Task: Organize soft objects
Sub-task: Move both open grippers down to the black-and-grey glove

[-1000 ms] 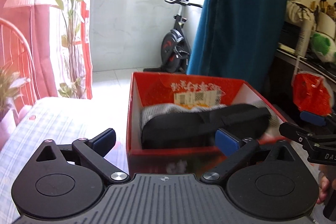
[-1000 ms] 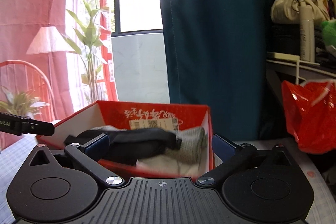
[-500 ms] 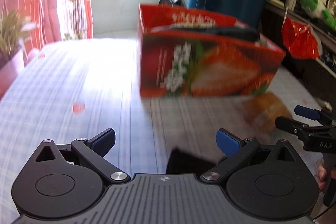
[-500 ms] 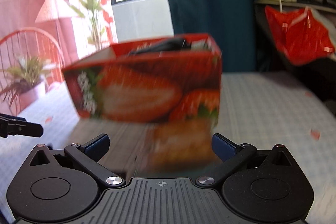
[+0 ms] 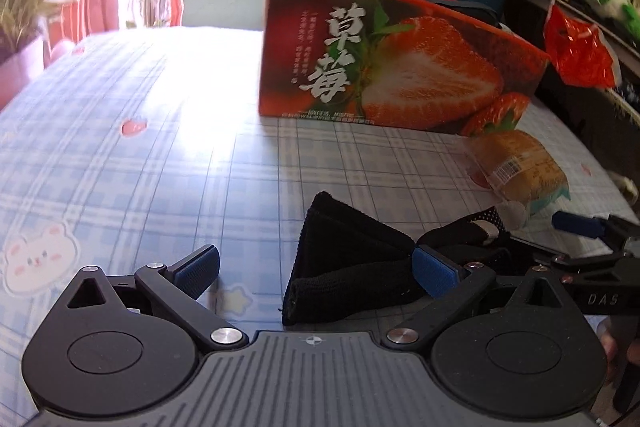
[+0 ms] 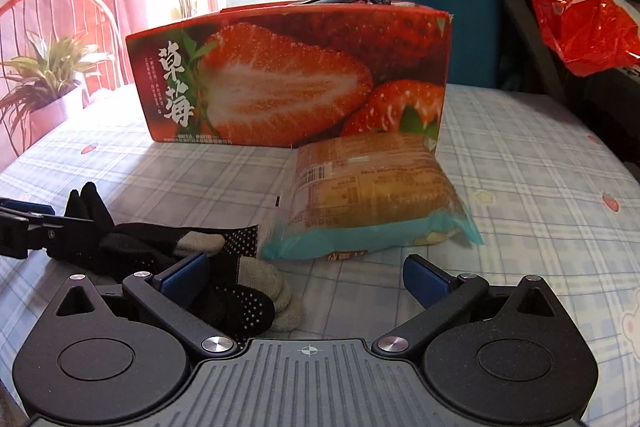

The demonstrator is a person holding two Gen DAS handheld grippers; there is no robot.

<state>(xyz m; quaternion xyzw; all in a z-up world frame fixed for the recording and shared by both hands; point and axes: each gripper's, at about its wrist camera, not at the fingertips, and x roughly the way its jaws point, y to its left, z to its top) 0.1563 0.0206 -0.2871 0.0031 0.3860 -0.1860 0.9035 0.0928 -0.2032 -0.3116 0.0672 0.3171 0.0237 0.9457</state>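
Both claws stand released, jaws spread wide and grasping nothing. The left claw (image 5: 316,269) hangs low over the table (image 5: 140,155); the right claw (image 6: 306,277) does likewise.

Task items on the table:
- Black fabric piece (image 5: 344,263): folded, ribbed knit, lying between the left claw's jaws at about 1 o'clock from its centre and touching the right-hand pad. Judged light, limp and compressible; it should bunch under pressure, so a bite across the thick folded edge looks soundest.
- Dotted sock (image 6: 244,301): black with grip dots and a grey toe, just inside the right claw's left pad, at 10 o'clock in that view. Judged soft and light; the dots should give friction.
- Packaged bread (image 6: 372,195): clear wrapper with a teal end seam, at 12 o'clock from the right claw, apparently touching the box. Judged light and easily crushed, with a slippery film; the crimped seam or a gentle hold across the width seems safest.

The strawberry box (image 5: 400,59) is stiff printed cardboard, upright at 12 o'clock, with dark fabric showing above its rim.

The table carries a smooth checked cloth with some glare.
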